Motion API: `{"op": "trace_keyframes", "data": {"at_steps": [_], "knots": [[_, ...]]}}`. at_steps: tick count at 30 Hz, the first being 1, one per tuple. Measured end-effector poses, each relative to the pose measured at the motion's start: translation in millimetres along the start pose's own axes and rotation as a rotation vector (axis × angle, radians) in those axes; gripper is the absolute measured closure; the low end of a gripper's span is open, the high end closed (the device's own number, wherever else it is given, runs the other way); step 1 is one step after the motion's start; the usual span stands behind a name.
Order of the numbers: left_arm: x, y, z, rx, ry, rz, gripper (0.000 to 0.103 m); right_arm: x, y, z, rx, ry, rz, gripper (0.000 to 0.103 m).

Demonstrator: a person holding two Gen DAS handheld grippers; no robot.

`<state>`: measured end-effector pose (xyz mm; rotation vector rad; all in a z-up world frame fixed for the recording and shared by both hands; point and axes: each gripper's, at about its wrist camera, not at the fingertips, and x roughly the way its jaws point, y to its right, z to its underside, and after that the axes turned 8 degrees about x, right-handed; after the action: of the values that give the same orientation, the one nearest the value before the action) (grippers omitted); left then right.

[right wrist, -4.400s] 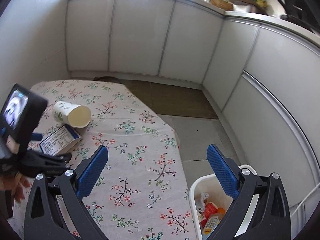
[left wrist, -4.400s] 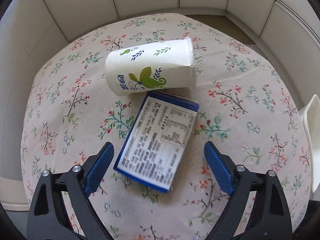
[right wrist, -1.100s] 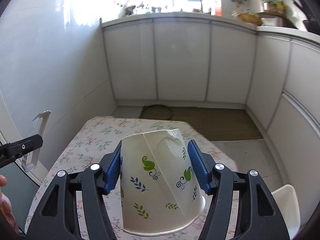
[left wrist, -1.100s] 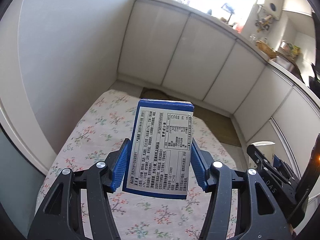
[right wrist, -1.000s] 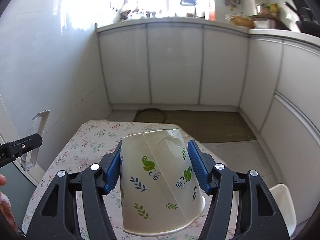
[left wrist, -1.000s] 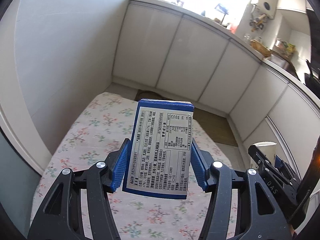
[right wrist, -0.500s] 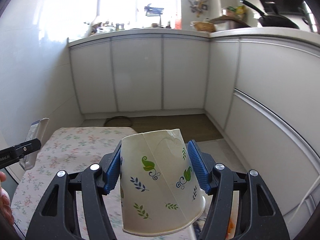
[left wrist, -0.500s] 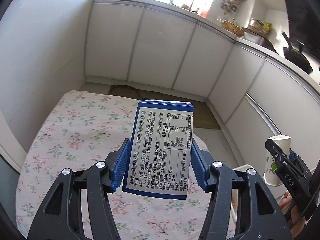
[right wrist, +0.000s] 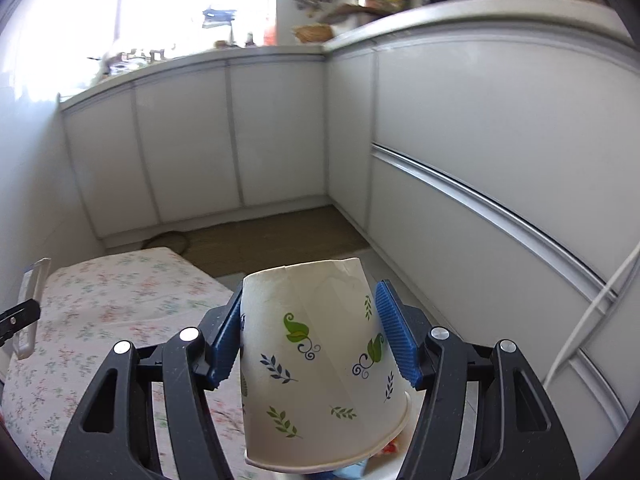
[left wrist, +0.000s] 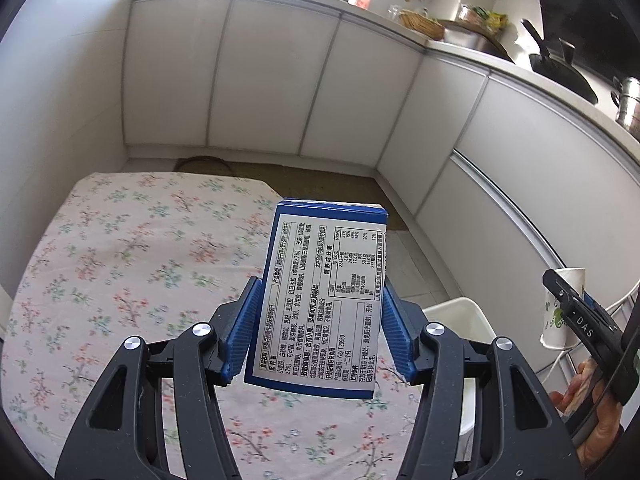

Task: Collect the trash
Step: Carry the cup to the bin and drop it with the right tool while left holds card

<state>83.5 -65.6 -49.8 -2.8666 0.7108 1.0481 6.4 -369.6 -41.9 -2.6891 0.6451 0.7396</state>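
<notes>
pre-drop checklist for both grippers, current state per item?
1. Left gripper clamped on blue box: ok.
2. Right gripper clamped on paper cup: ok.
3. White bin in left wrist view, beside floral table: ok.
4. Box over bin opening: not ok; it hangs above the table edge.
5. Cup over bin: cannot tell; the cup hides what lies below.
6. Grippers apart from each other: ok.
</notes>
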Motion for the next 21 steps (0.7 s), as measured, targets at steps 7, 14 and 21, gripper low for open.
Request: {"op": "trace_keyframes", "data": {"at_steps": [7, 14, 21], "knots": [[23.9, 35.8, 7.9, 0.039, -0.039, 0.043, 0.048, 8.8, 44.5, 5.2, 0.033, -0.045, 0.091, 0.039], [47.6, 82.2, 13.1, 0.064, -0.069, 0.105, 0.048, 5.9, 100.5, 5.9, 0.117, -0.053, 0.156, 0.028], [67.0, 144.5, 15.2, 0.101, -0.1, 0.186, 0.048, 0.9, 132.2, 6.6, 0.163, -0.043, 0.201, 0.022]]}}
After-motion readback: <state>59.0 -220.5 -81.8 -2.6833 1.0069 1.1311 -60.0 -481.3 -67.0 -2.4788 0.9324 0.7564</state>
